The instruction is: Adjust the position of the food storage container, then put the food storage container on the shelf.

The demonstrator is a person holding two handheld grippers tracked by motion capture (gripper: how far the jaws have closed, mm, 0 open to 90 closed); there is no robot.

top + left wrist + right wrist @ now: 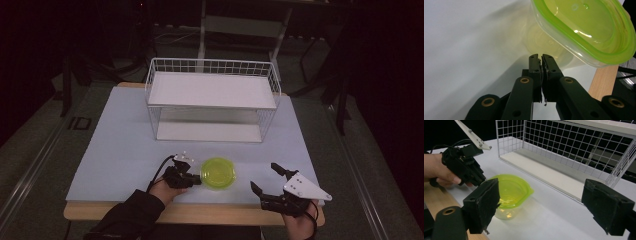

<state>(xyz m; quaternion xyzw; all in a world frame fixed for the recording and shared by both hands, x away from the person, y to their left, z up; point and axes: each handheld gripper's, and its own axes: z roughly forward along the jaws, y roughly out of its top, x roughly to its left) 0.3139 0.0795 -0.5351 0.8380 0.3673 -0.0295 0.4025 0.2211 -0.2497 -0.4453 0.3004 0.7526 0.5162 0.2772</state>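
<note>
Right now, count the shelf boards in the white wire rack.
2. The upper white shelf board sits at the top of the white wire rack; the lower white shelf board rests at table level beneath it.

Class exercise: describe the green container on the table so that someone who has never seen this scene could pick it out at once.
Start at the white wire shelf rack at the back of the pale table. In front of it, near the table's front edge, sits a round translucent container. Its bright lime-green rim is the one coloured thing among white and black.
</note>
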